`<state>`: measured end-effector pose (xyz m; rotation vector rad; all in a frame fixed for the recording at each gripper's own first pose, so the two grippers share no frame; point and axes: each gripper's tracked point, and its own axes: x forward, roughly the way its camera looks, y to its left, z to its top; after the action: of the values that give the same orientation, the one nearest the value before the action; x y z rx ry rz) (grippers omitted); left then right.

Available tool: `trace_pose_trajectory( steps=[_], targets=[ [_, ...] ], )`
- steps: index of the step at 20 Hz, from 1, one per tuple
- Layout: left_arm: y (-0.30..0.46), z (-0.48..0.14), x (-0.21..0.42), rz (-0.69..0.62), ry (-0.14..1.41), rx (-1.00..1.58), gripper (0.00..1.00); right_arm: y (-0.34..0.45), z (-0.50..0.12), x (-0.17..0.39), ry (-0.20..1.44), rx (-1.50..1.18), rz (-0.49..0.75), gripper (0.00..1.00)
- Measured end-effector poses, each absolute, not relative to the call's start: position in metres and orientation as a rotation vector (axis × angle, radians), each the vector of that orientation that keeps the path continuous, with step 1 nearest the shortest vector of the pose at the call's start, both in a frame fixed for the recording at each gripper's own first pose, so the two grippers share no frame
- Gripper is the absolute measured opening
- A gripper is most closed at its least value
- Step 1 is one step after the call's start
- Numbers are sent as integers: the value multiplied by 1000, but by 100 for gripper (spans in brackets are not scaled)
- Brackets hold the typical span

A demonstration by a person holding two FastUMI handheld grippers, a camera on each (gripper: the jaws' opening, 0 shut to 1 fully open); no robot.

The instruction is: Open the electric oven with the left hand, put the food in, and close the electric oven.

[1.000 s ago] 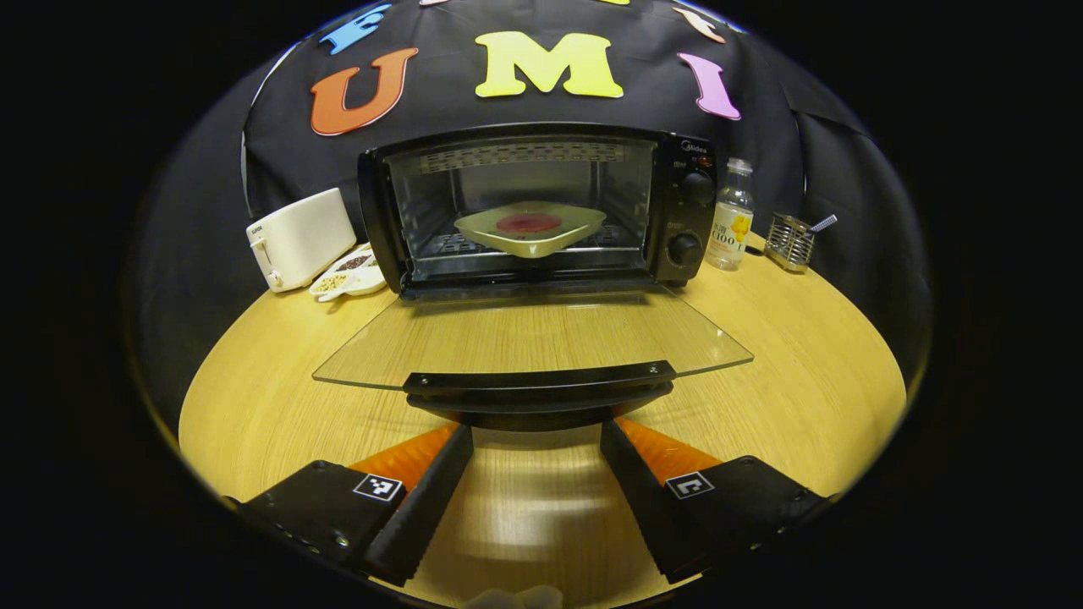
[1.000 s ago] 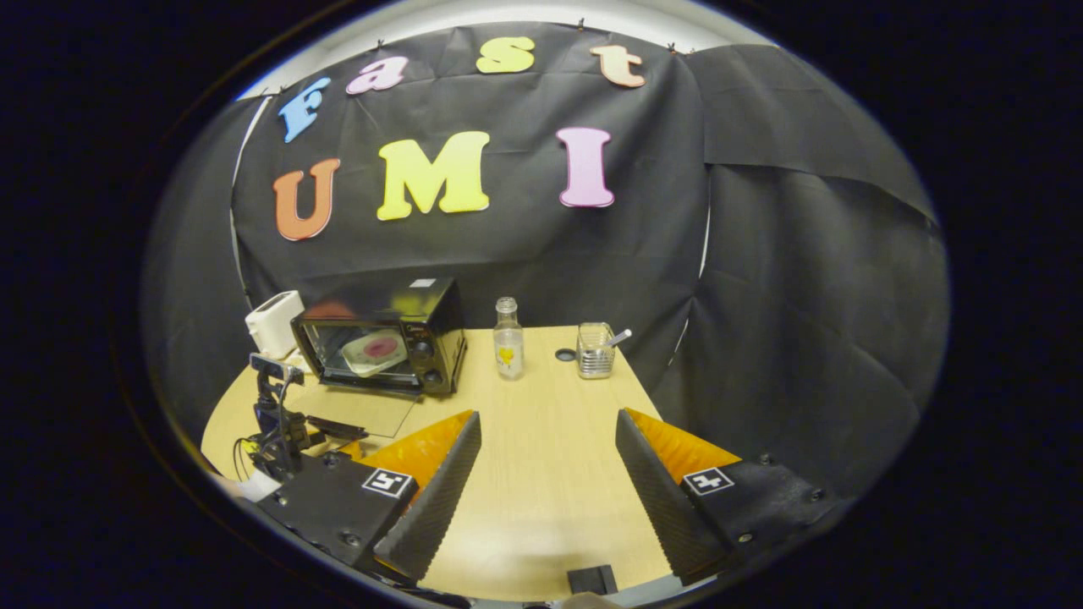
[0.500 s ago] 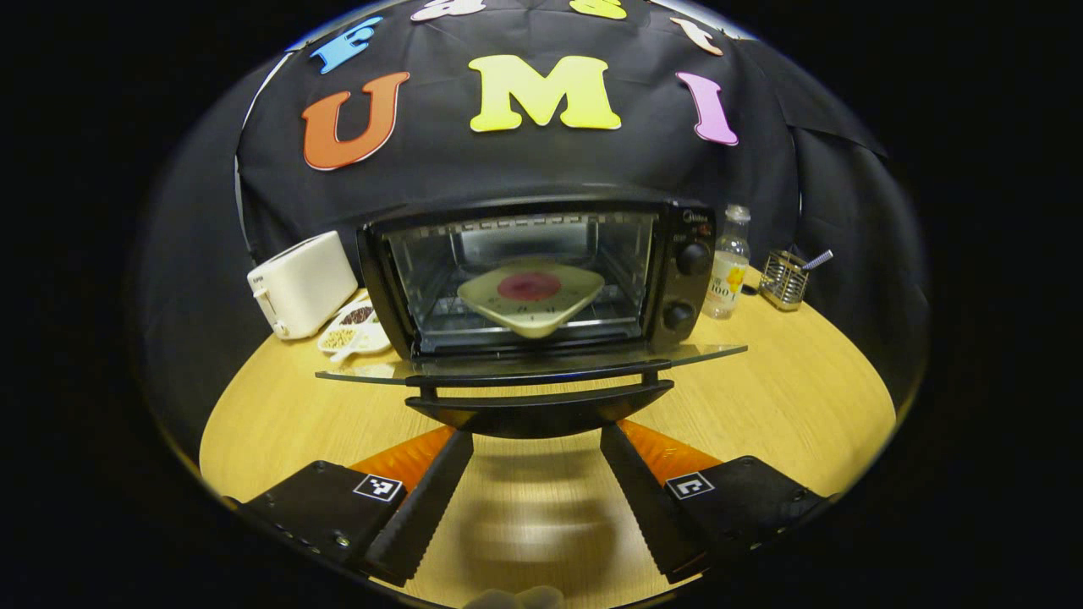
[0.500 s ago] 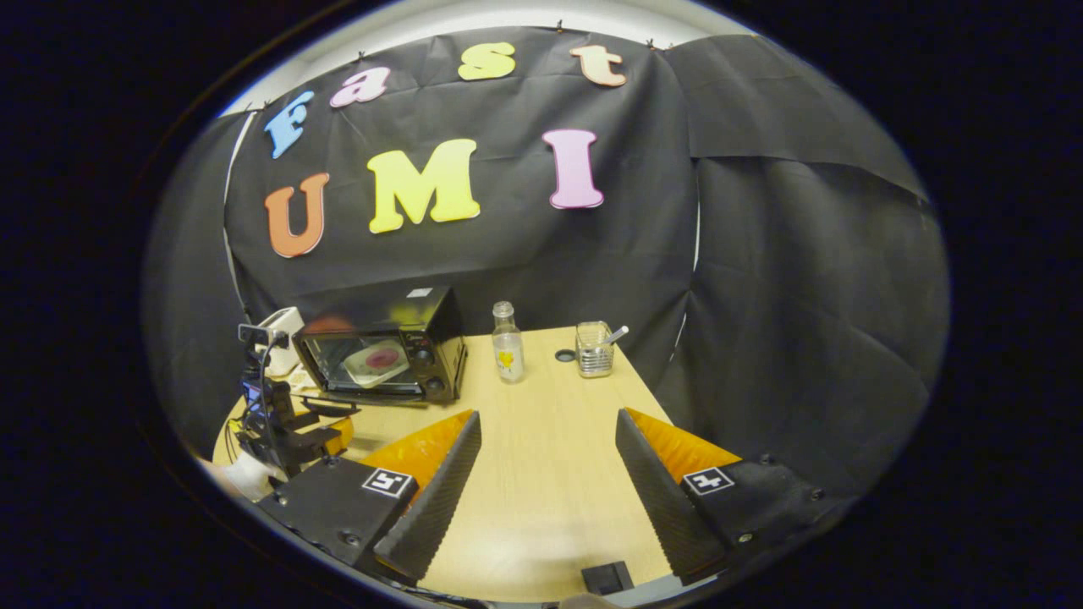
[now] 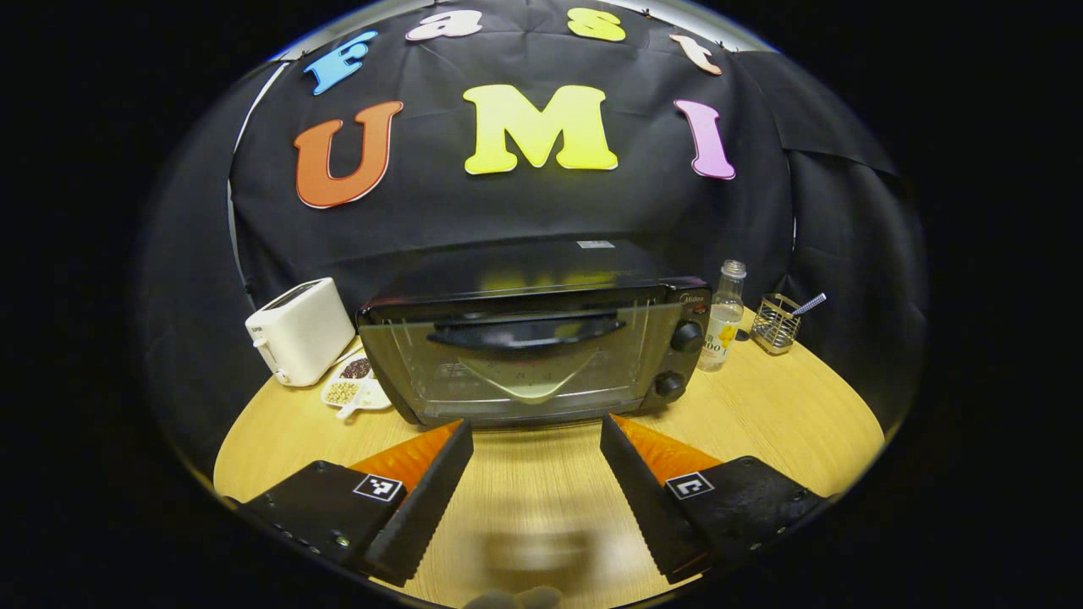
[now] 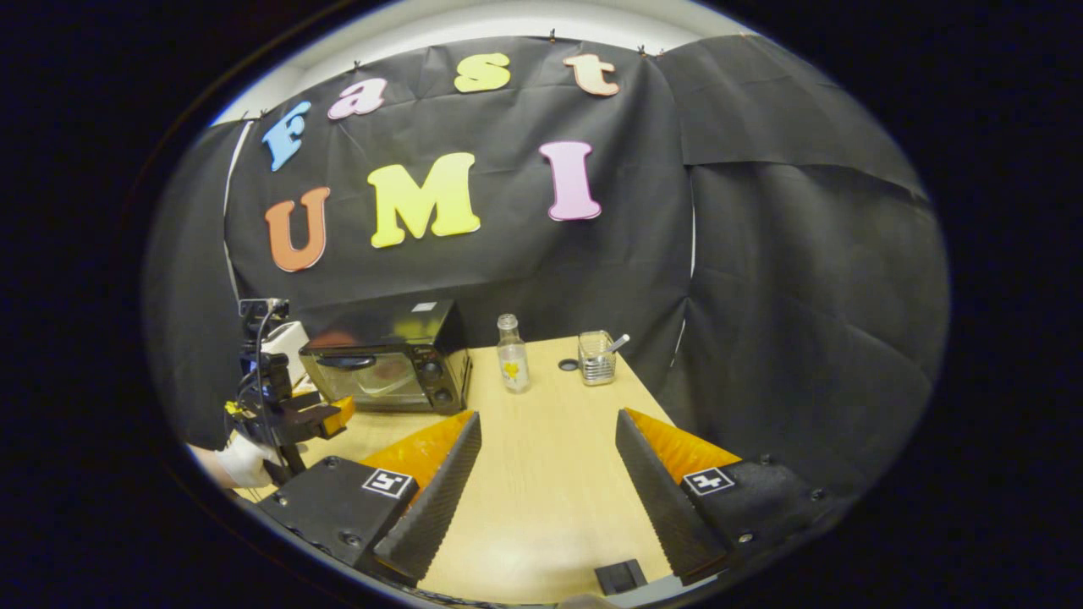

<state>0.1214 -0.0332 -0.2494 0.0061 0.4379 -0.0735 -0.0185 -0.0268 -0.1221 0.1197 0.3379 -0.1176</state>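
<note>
Electric oven [image 5: 533, 347] door up, plate [image 5: 529, 381] inside. Glass door rigid, fragile, hinged low; grasp at handle bar [image 5: 525, 331]. Left gripper [image 5: 535, 474] and right gripper [image 6: 546, 474] wide open, empty.

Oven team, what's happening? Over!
Left gripper open, empty. Right gripper open, empty. Oven door shut, plate of food inside. Nothing in the way.
</note>
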Motion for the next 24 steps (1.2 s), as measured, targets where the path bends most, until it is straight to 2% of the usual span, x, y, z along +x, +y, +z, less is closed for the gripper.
trace_pose_trajectory(
  steps=[8,13,16,17,18,24],
  targets=[
    [-31,-243,91,-102,432,-15,97,-5,-119,-34,333,97,-118,96],
    [-41,-215,59,-158,396,-11,97,6,-107,-54,305,90,-125,96],
    [-45,-176,27,-157,333,-16,97,5,-92,-70,271,79,-101,96],
    [-45,-158,14,-150,300,-22,97,-1,-89,-77,269,74,-94,100],
    [-44,-141,-2,-136,271,-28,97,-5,-83,-86,258,77,-82,96],
    [-51,-36,-120,-38,84,-35,97,-57,-26,-160,110,58,11,96]
  ],
)
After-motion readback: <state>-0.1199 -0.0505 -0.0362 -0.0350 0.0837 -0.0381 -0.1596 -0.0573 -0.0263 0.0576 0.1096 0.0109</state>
